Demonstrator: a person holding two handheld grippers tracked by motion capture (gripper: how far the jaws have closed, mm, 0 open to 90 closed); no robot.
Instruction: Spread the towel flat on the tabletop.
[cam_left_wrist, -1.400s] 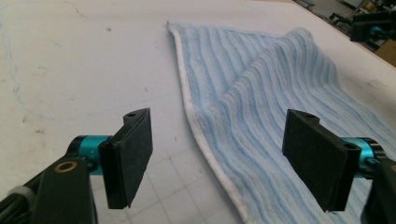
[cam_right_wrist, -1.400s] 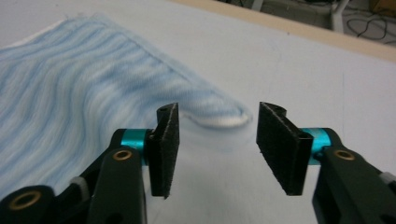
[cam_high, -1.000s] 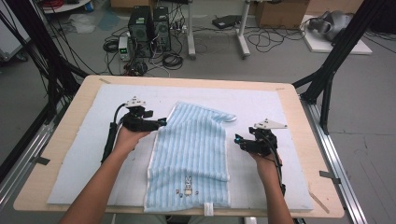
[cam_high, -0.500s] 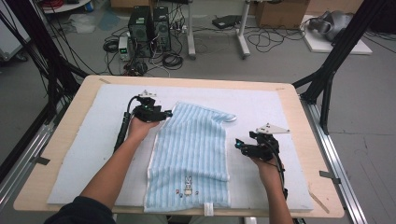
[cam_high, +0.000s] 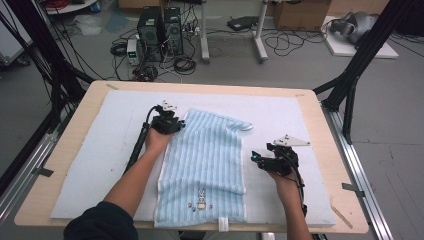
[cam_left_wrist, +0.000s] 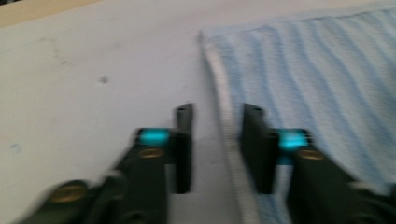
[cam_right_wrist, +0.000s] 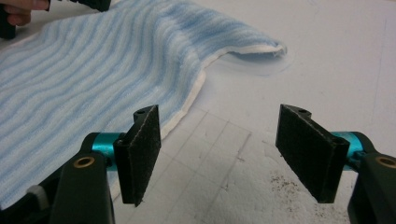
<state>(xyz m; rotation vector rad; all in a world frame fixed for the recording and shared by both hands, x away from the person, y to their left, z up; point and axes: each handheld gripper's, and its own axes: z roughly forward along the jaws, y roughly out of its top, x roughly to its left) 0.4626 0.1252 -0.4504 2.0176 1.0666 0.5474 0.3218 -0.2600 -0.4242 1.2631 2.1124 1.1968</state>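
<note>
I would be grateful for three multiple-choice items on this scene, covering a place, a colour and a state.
1. Where on the towel is the rabbit?
A. near the person's edge
B. near the far edge
C. at its middle

2. What colour is the towel?
A. plain green
B. blue and white stripes
C. red

3. How does the right gripper stand?
A. shut on the towel
B. shut on nothing
C. open, with nothing between its jaws

Answers:
1 A: in the high view the rabbit sits low on the towel, close to the edge by the person.
2 B: pale blue and white ribs run along the towel in every view.
3 C: the right gripper view shows a wide gap between the pads, over the bare mat beside the towel's hem.
</note>
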